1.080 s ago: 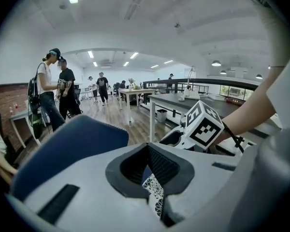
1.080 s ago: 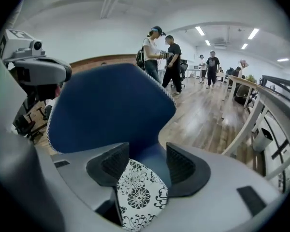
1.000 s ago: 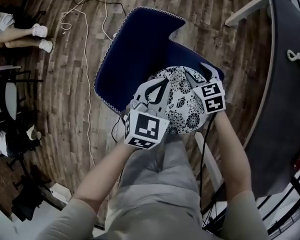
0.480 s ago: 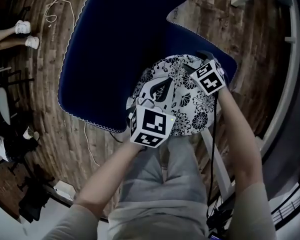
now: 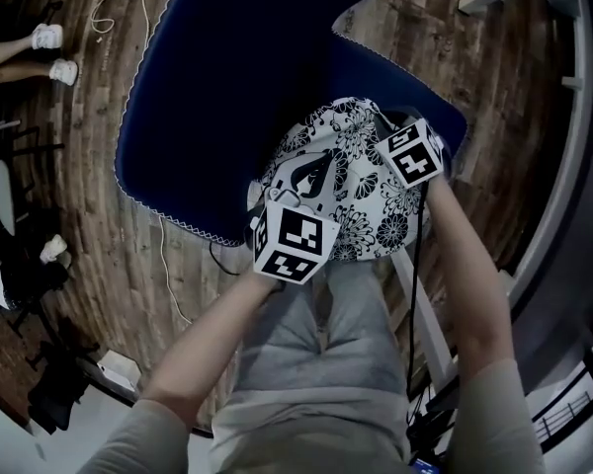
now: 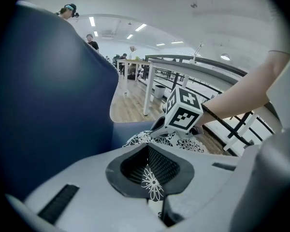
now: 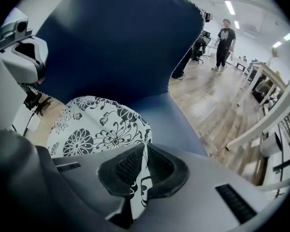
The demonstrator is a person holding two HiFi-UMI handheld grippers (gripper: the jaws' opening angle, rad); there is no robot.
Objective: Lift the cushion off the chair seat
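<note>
Directly below me, a dark blue chair [image 5: 227, 97] holds a round black-and-white floral cushion [image 5: 361, 191] on its seat. My left gripper [image 6: 152, 173] has its jaws pinched together on a fold of the cushion's fabric. My right gripper [image 7: 141, 170] likewise clamps another fold near its edge.

No legible text, brand, label or number is present; the only signs are black-and-white square code markers [image 5: 295, 248] on the left gripper [image 5: 321, 164] and right gripper [image 5: 381, 121].
</note>
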